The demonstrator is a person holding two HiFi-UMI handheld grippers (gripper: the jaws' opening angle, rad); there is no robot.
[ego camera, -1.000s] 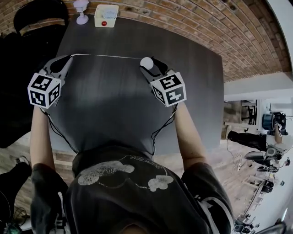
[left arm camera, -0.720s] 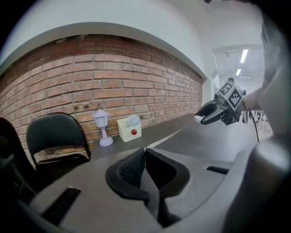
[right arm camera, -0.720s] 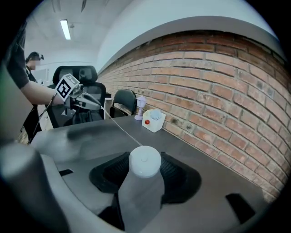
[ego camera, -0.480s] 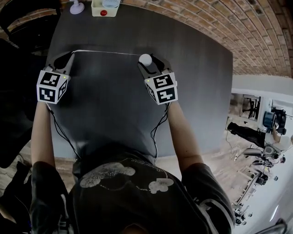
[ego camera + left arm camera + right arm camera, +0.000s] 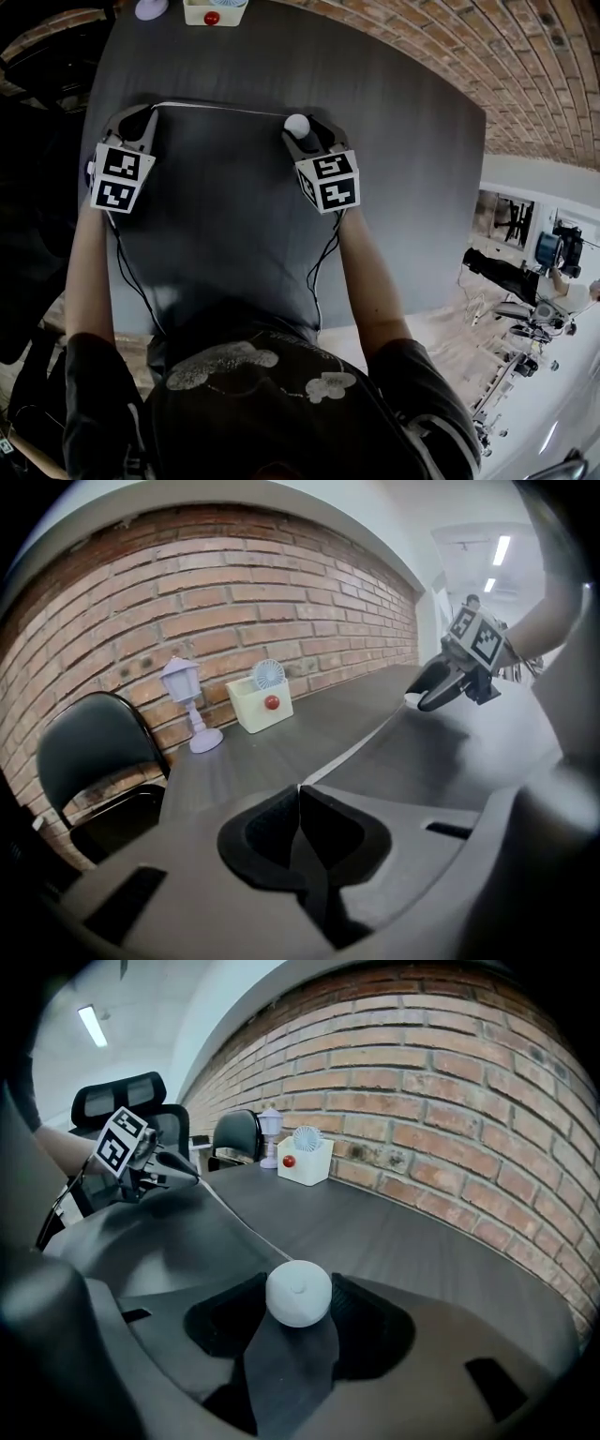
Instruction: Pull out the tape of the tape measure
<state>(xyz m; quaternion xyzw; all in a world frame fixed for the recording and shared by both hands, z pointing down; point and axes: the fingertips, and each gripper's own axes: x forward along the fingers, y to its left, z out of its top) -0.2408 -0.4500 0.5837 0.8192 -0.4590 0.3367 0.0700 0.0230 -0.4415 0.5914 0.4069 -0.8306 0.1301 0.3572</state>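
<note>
I'm pinching the small round white plastic tape measure [image 5: 298, 1293] in right tongs [image 5: 300, 131]. Left tongs [image 5: 299, 791], at nine o'clock, are pressing together on its thin white tape [image 5: 220, 109]; the taut tip could slip and recoil.

1. table [image 5: 403, 178]: dark grey top, standing against the wall.
2. brick wall [image 5: 234, 602]: red brick.
3. lamp [image 5: 190, 708]: small, lilac, upright by the wall.
4. box [image 5: 260, 705]: cream, red button, small fan [image 5: 268, 674] on top, near the lamp.
5. chair [image 5: 94, 752]: black, at the table's end.
</note>
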